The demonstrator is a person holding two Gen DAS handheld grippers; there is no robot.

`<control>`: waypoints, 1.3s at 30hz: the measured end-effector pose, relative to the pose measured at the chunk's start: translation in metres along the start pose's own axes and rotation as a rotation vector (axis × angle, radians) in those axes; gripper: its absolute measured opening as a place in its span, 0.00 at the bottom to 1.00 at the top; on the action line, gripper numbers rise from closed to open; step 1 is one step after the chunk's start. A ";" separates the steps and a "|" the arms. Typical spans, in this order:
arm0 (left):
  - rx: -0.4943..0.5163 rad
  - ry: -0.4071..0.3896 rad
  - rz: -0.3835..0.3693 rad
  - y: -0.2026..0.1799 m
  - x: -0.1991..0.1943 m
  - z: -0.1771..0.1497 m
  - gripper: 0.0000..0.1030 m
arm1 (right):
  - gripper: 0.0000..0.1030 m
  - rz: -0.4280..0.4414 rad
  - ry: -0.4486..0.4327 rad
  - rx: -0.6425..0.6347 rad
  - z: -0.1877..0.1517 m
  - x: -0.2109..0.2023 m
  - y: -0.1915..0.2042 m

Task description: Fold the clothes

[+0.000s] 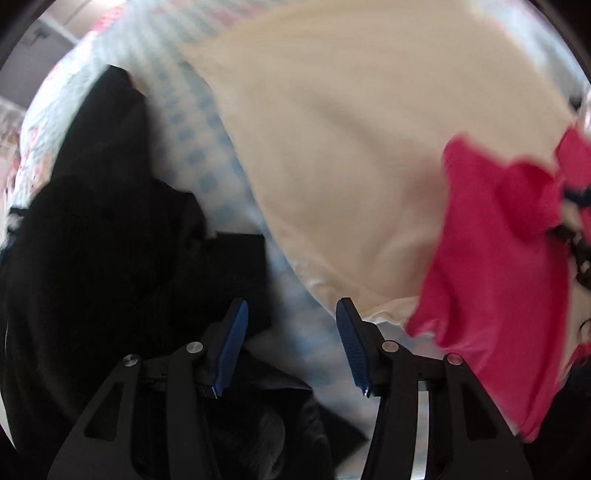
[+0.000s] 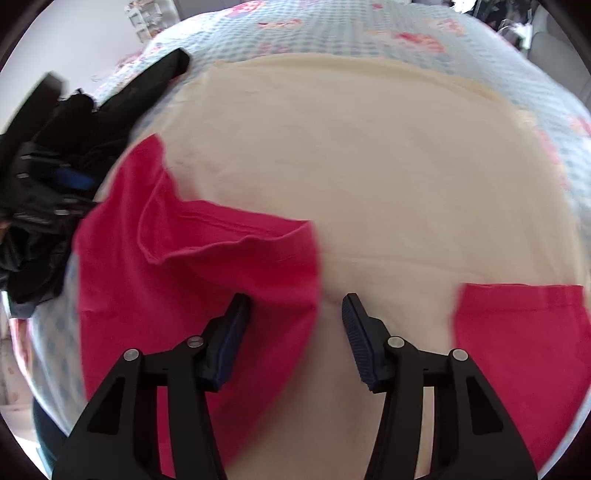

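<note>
Your right gripper (image 2: 295, 332) hangs with its jaws wide apart and empty, just over the red garment (image 2: 192, 295), which lies rumpled on a cream cloth (image 2: 369, 166) spread across the bed (image 2: 332, 33). One red part sits off to the right (whether it joins the rest I cannot tell). Your left gripper (image 1: 291, 343) is likewise spread wide and holds nothing, above the edge of a heap of black clothes (image 1: 92, 240) beside the cream cloth. Nothing red is squared or stacked, so it looks in need of flattening. Pick an edge or hem, not a bunched middle, close on a single layer, and pull the fabric taut between both grippers before laying any fold.
</note>
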State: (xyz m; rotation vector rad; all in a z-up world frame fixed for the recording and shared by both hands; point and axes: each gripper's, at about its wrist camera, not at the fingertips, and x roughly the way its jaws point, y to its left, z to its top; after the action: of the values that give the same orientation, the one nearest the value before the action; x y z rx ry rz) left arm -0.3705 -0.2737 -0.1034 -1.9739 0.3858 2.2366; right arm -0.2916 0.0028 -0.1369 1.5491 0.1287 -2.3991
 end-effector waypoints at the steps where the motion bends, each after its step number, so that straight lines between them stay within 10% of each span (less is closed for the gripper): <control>1: -0.022 -0.022 -0.016 0.000 -0.002 0.003 0.52 | 0.53 0.009 -0.010 0.009 -0.001 -0.005 -0.004; 6: -0.090 -0.081 -0.087 -0.005 -0.001 0.019 0.54 | 0.54 0.145 0.016 0.000 -0.005 -0.004 0.007; 13: 0.176 0.046 0.018 -0.013 0.028 -0.046 0.55 | 0.54 0.052 0.034 -0.012 -0.005 0.006 -0.007; 18: 0.100 -0.129 -0.044 0.013 -0.026 -0.067 0.46 | 0.54 -0.008 0.031 0.017 0.000 0.003 -0.013; 22: 0.030 -0.240 -0.239 0.007 -0.042 -0.058 0.47 | 0.57 0.078 0.000 0.071 0.003 -0.004 -0.018; 26: 0.017 -0.187 -0.362 -0.015 -0.014 -0.048 0.47 | 0.58 0.240 0.026 0.108 0.003 0.011 -0.021; 28: -0.003 -0.155 -0.313 -0.034 0.005 -0.033 0.05 | 0.37 0.282 0.023 0.124 0.000 0.012 -0.023; 29: 0.005 -0.177 -0.284 -0.037 0.003 -0.026 0.03 | 0.19 0.304 0.022 0.131 -0.002 0.012 -0.024; 33: 0.005 -0.317 -0.231 -0.040 -0.027 -0.012 0.07 | 0.13 0.281 -0.046 0.155 -0.002 -0.005 -0.029; 35: -0.025 -0.262 -0.135 -0.036 -0.019 -0.005 0.19 | 0.17 0.205 -0.048 0.200 -0.003 -0.001 -0.035; 36: -0.040 -0.213 -0.071 -0.033 -0.013 -0.002 0.42 | 0.19 0.182 -0.008 0.228 -0.006 0.009 -0.041; 39: -0.092 -0.219 -0.012 -0.019 -0.019 -0.015 0.46 | 0.22 0.222 0.035 0.268 -0.011 0.013 -0.053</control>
State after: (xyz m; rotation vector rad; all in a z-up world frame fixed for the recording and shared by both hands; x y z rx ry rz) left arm -0.3489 -0.2586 -0.0880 -1.7403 0.2489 2.4705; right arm -0.3016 0.0538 -0.1574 1.6199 -0.3538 -2.2859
